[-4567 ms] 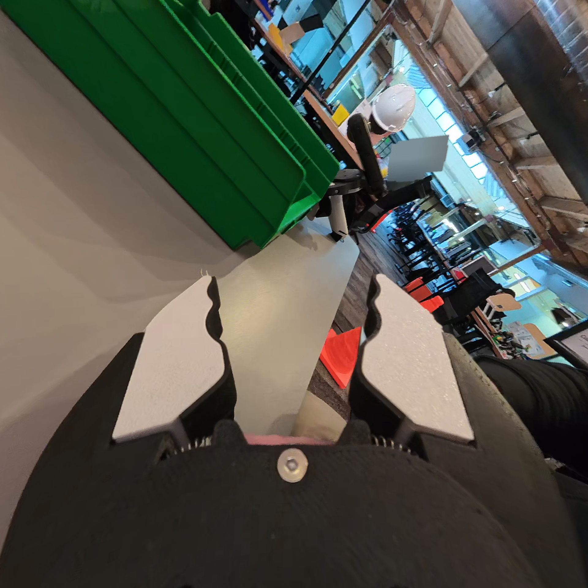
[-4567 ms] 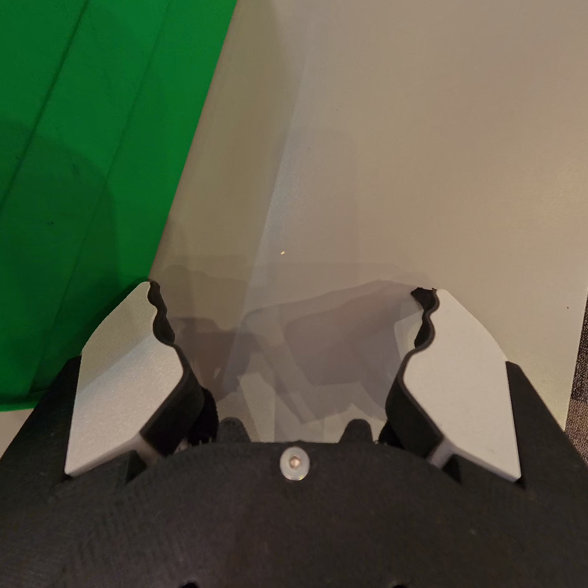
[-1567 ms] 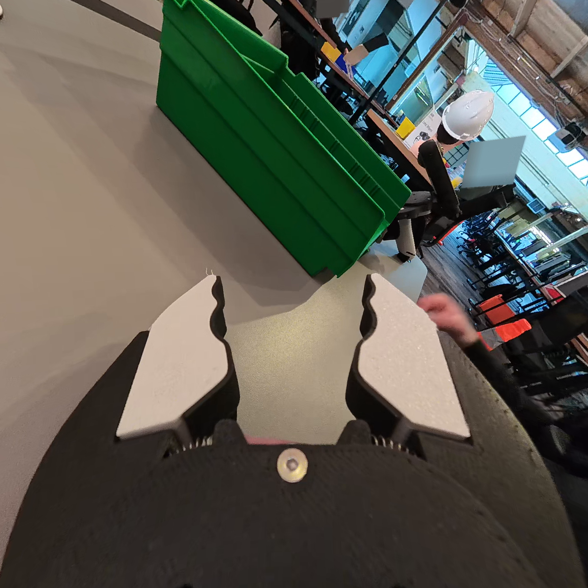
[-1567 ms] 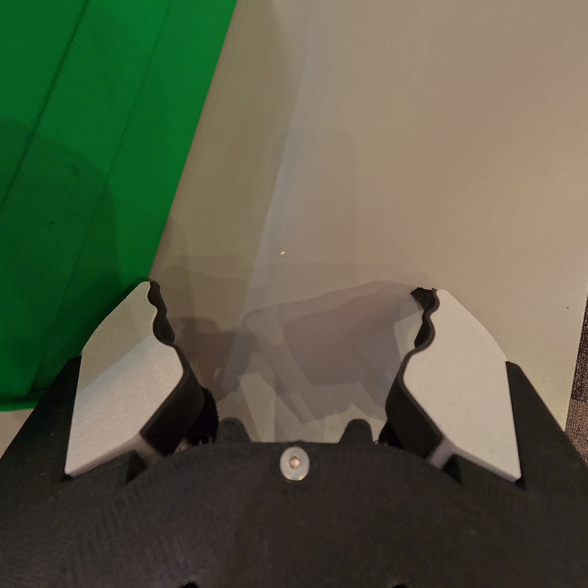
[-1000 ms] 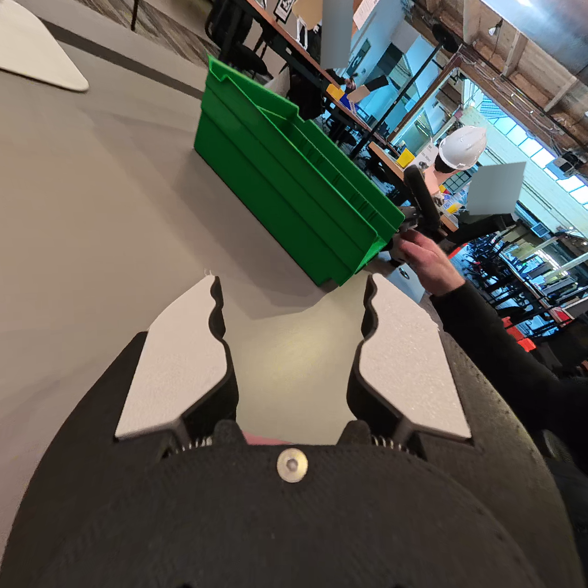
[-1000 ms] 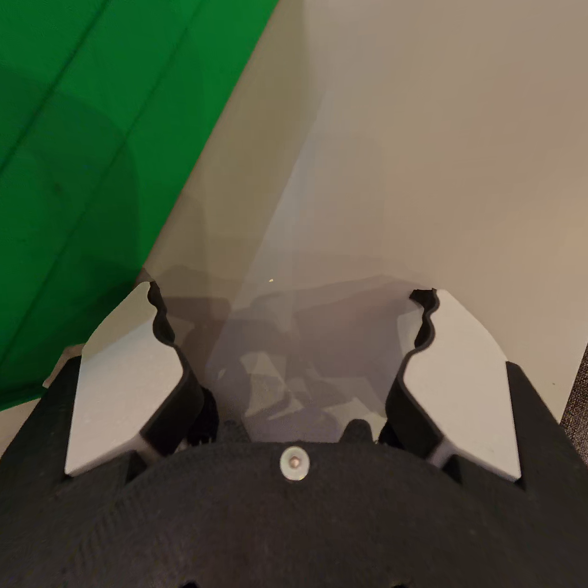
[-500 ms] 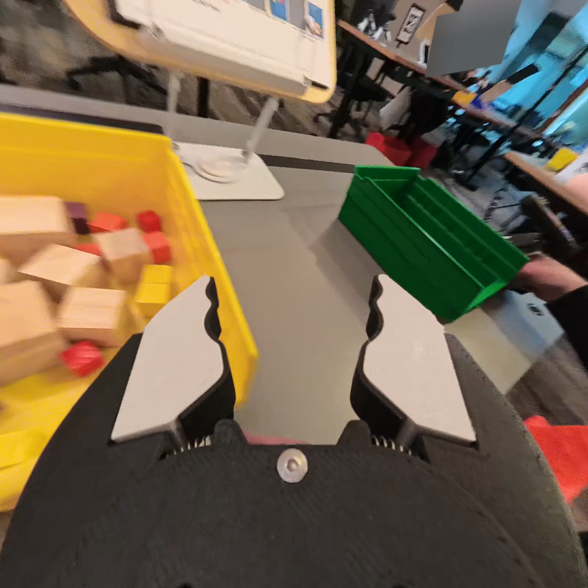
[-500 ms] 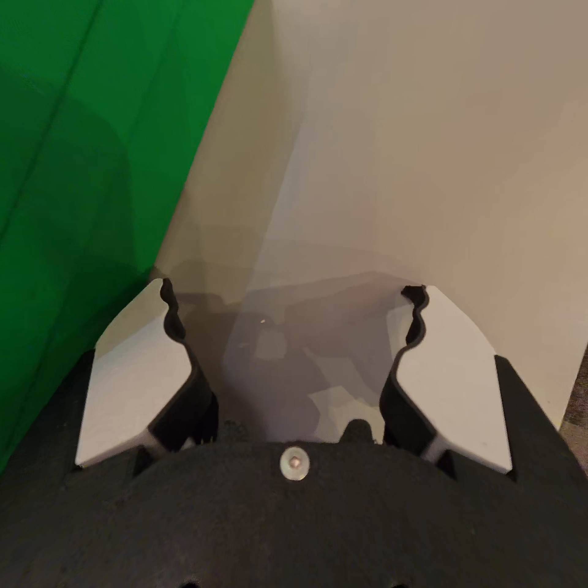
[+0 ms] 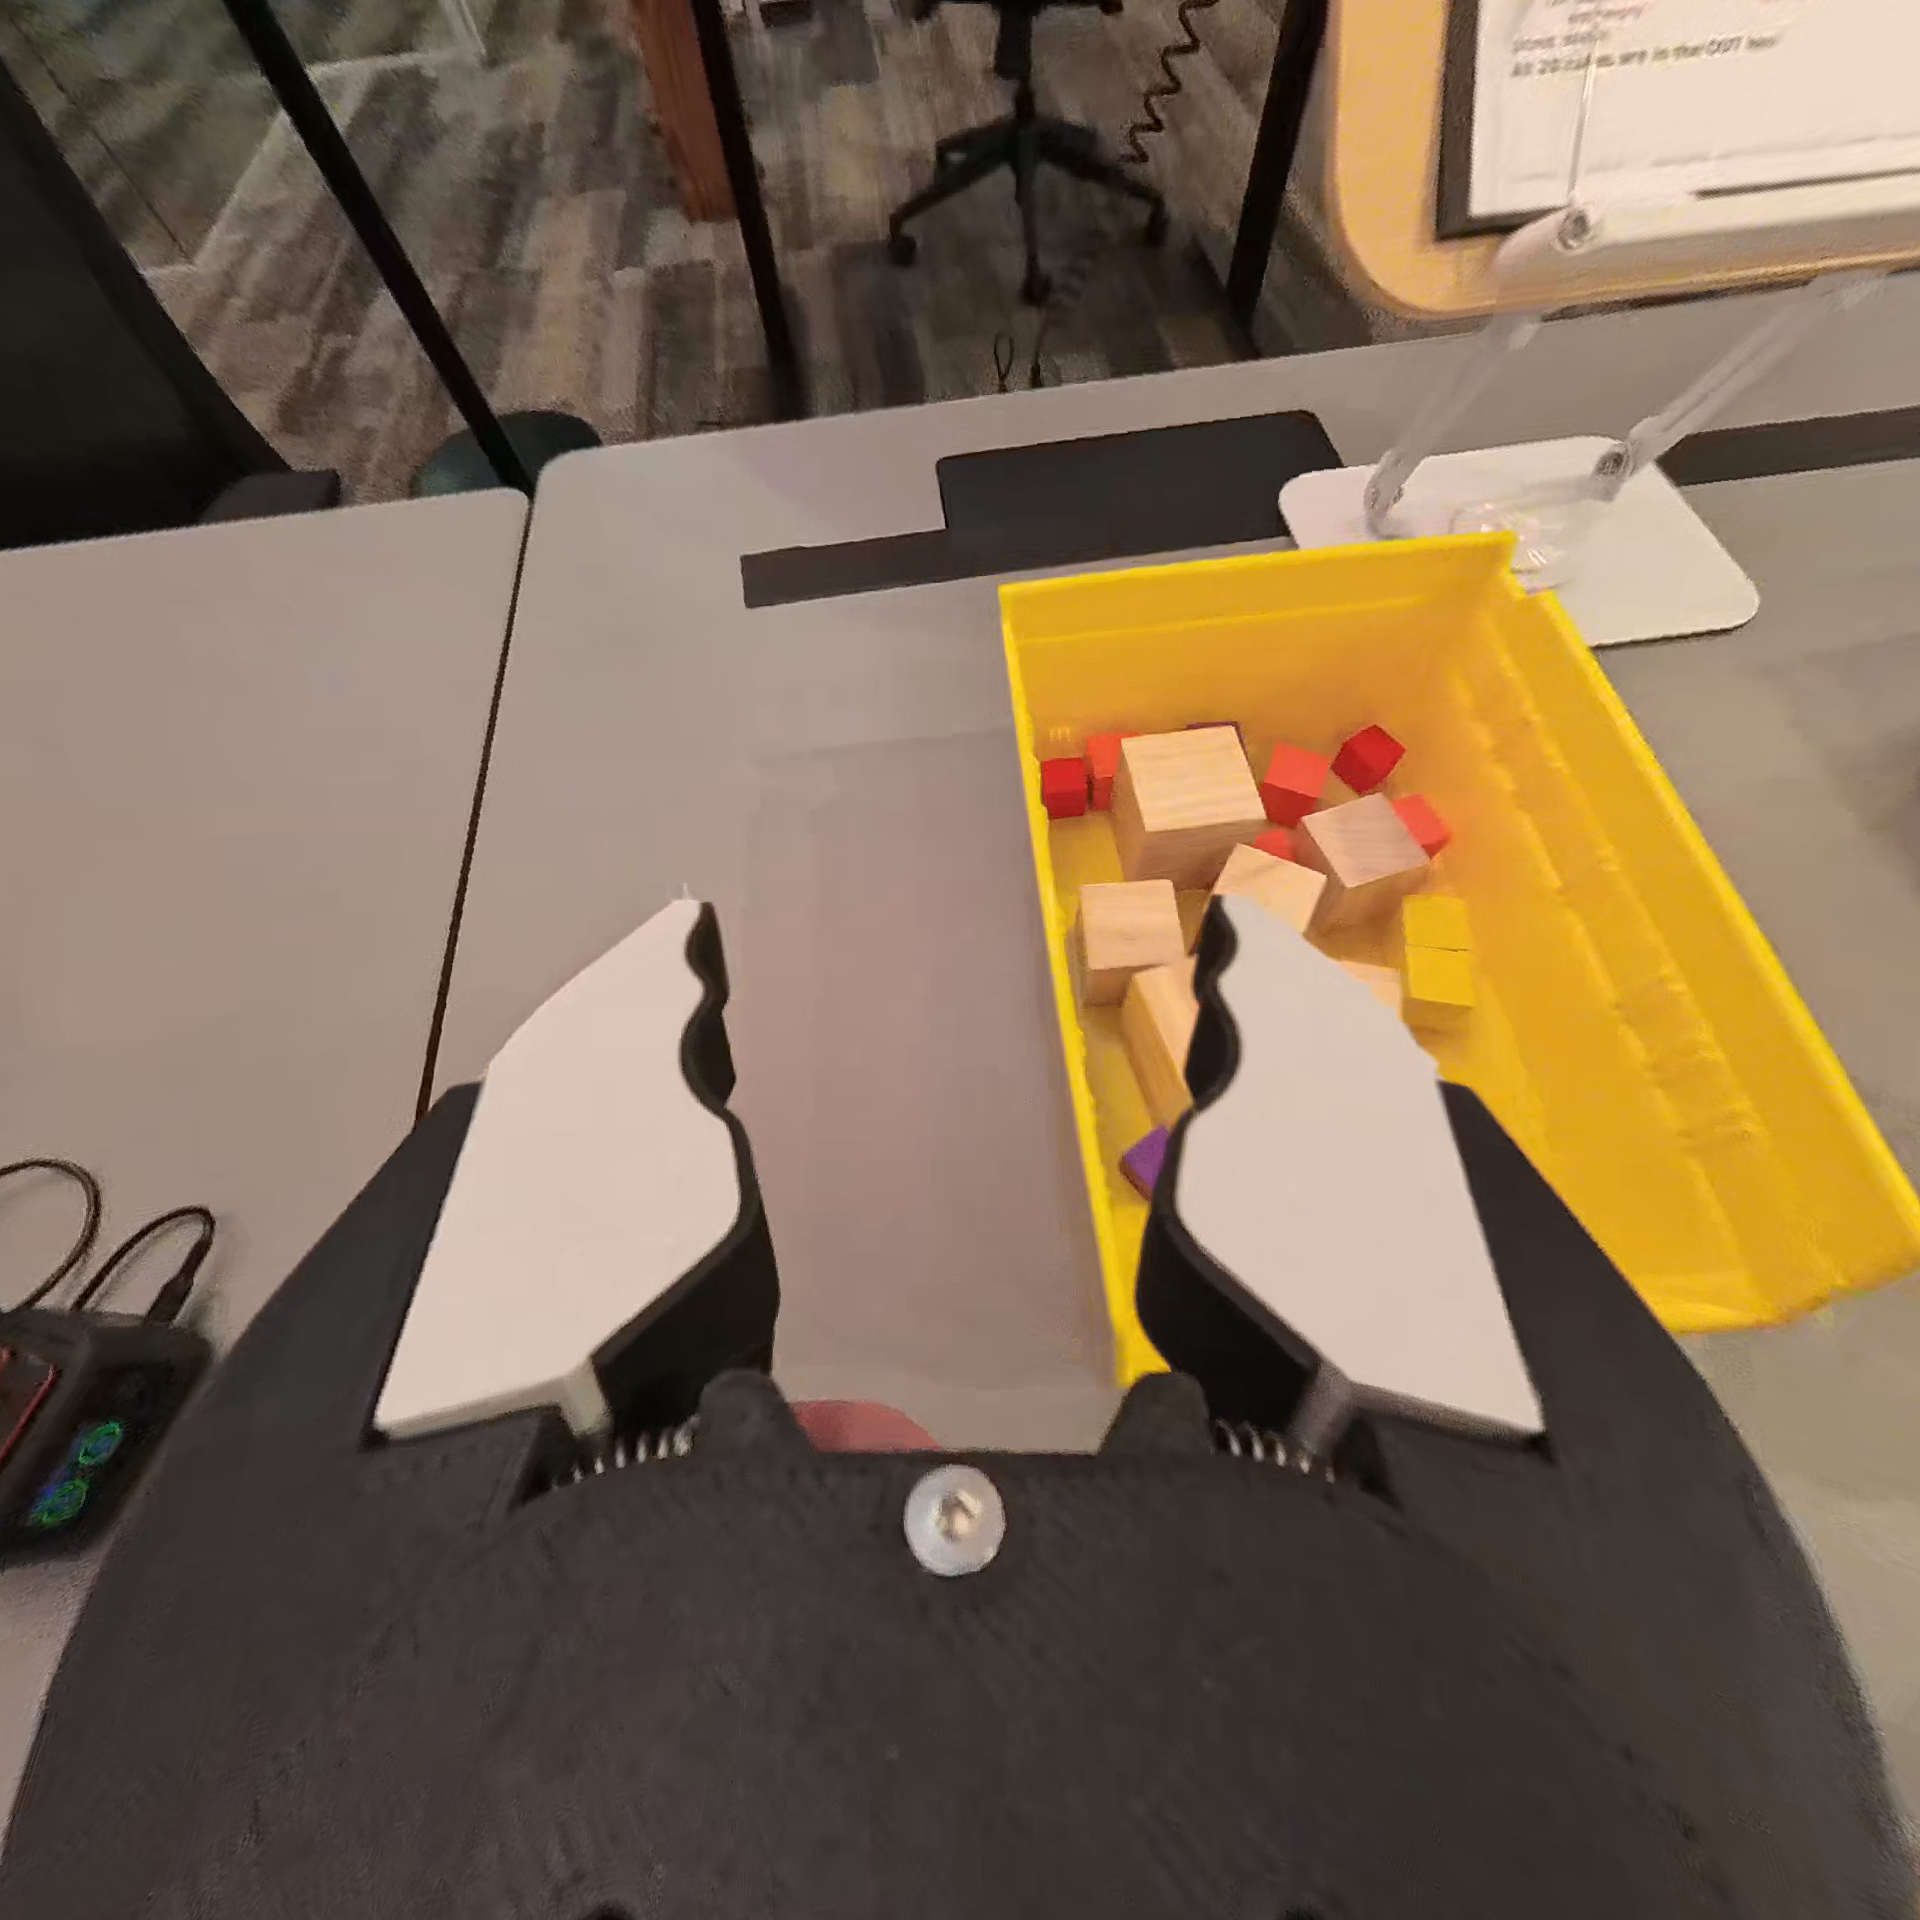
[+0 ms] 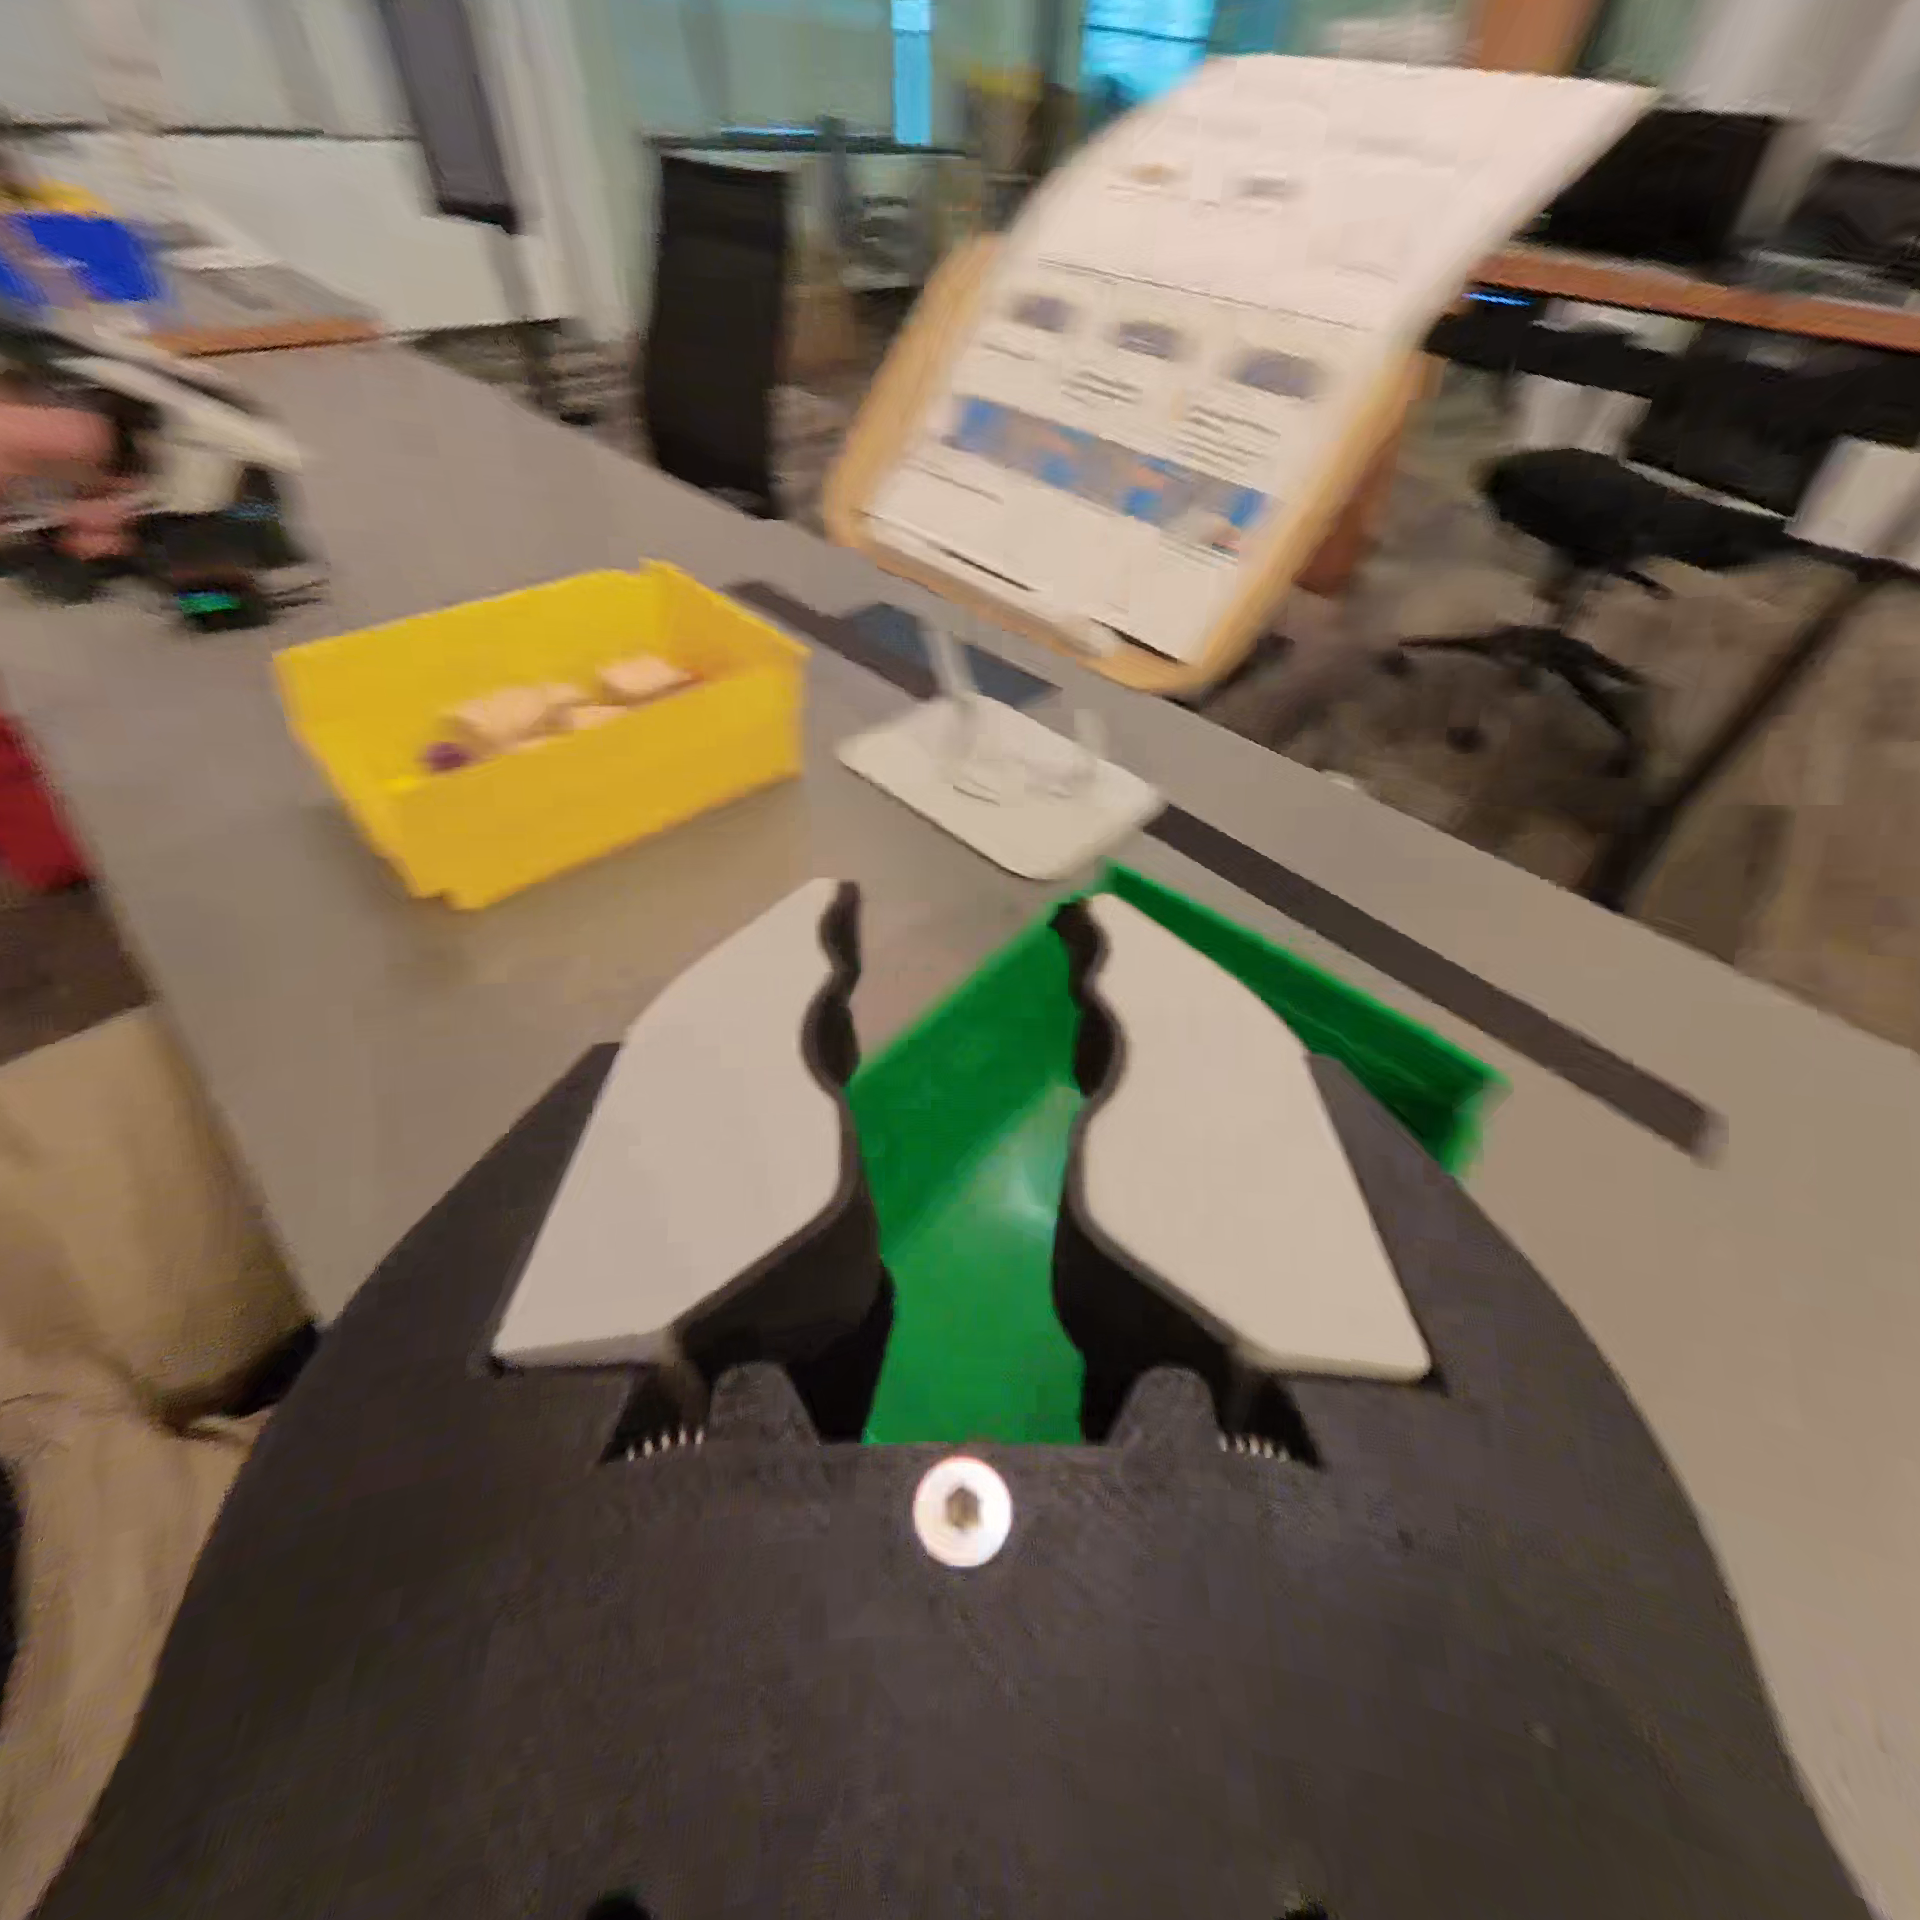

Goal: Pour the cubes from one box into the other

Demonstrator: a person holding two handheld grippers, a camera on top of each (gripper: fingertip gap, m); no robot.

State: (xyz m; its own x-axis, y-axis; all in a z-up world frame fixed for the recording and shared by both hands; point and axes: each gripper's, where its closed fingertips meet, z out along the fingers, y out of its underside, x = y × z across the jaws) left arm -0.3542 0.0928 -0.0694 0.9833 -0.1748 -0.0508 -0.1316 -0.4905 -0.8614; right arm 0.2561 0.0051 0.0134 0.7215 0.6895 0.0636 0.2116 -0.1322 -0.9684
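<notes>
A yellow box (image 9: 1621,987) stands on the grey table and holds several wooden, red, yellow and purple cubes (image 9: 1184,800). My left gripper (image 9: 958,914) is open and empty, above the table just left of the box; its right finger overlaps the box's left wall in the view. In the blurred right wrist view, the yellow box (image 10: 582,800) is far left and an empty green box (image 10: 966,1143) lies just below my right gripper (image 10: 958,904). The right gripper's jaws stand a narrow gap apart with nothing between them.
A tilted document board on a clear stand with a white base (image 9: 1662,561) stands behind the yellow box; it also shows in the right wrist view (image 10: 997,800). A black strip (image 9: 1039,520) runs along the table's back. A small device with cables (image 9: 62,1455) lies far left.
The left view has swung from the green box to over the yellow box. The right gripper has lifted from facing the tabletop to looking across the table, and its jaws have narrowed.
</notes>
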